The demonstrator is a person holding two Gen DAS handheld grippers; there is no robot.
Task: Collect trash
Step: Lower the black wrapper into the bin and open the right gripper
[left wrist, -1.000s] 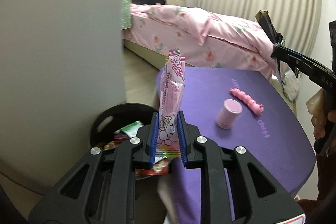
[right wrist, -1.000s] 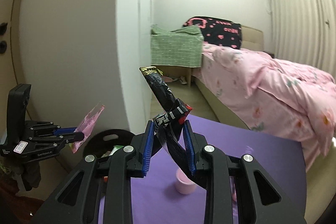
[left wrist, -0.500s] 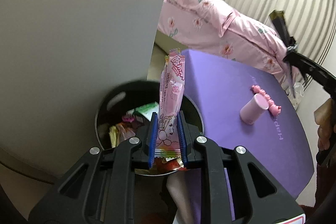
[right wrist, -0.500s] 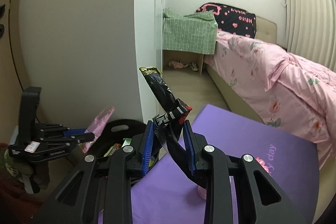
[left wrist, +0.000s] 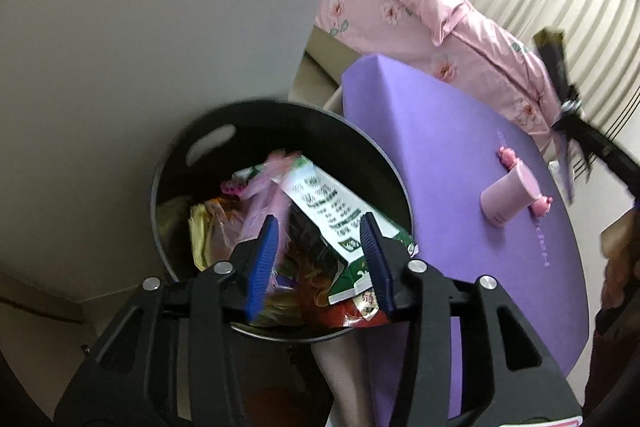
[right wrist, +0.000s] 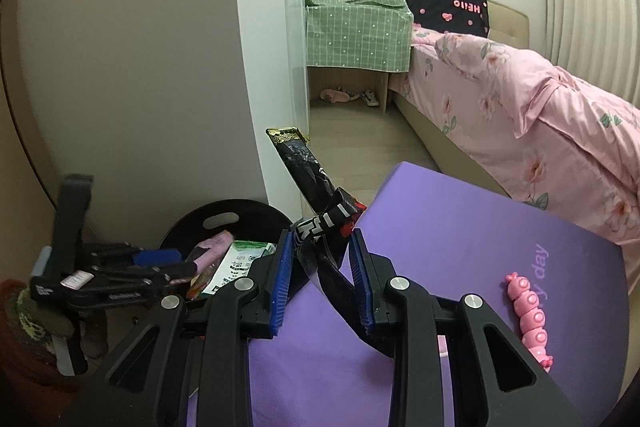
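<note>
A black round bin (left wrist: 192, 163) stands on the floor beside the purple table (left wrist: 440, 155); it holds several wrappers, with a green and white packet (left wrist: 332, 203) on top. My left gripper (left wrist: 320, 247) hangs open over the bin. The pink wrapper (left wrist: 260, 207) lies blurred among the trash just beyond the left finger, free of the pads. My right gripper (right wrist: 320, 259) is shut on a black snack wrapper (right wrist: 308, 183) above the table's near-left corner. The bin (right wrist: 224, 215) and the left gripper (right wrist: 160, 263) also show in the right wrist view.
A pink cup (left wrist: 508, 195) and a pink caterpillar toy (right wrist: 528, 311) sit on the table. A white wall (left wrist: 140, 27) rises right behind the bin. A bed with pink bedding (right wrist: 520, 99) and a green-covered shelf (right wrist: 356, 31) stand beyond.
My left gripper moved down over the bin and opened; the pink wrapper left its pads and dropped into the bin. My right gripper moved a little closer to the bin, still holding the black wrapper.
</note>
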